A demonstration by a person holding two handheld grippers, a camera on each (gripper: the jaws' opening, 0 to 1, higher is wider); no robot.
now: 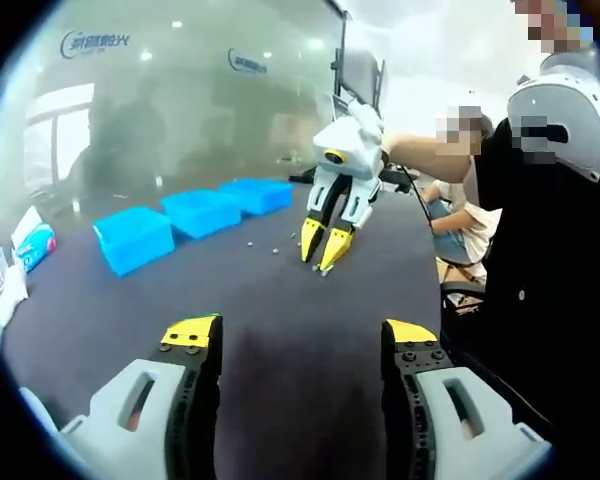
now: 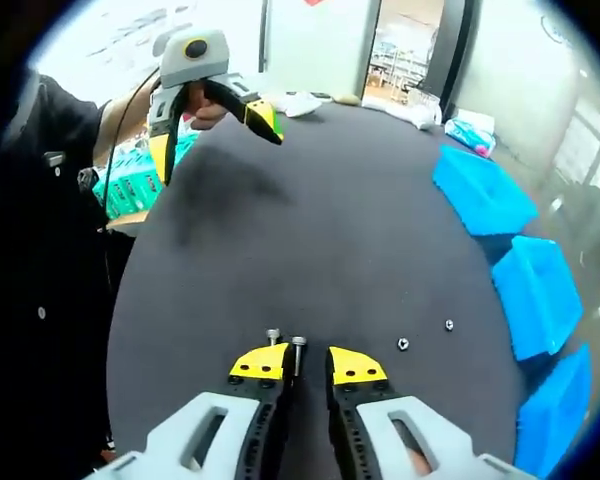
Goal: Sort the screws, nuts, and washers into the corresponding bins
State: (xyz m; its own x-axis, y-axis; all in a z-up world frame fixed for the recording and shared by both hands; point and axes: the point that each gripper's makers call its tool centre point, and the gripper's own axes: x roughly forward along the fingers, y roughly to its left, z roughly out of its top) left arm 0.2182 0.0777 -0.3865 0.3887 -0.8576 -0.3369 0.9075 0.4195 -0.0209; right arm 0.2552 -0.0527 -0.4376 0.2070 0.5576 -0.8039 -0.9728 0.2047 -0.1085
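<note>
The right tongs (image 2: 308, 365) are seen low over the dark surface (image 2: 310, 230), jaws drawn close with a narrow gap, a screw (image 2: 297, 352) lying on the surface at the gap just ahead of the tips and a second screw (image 2: 273, 336) just beside it; whether anything is pinched cannot be told. A nut (image 2: 403, 344) and another small piece (image 2: 449, 324) lie near, to the side of three blue bins (image 2: 485, 195). The left tongs (image 1: 302, 345) are held spread wide and empty, well apart from the scattered hardware (image 1: 276, 246)
</note>
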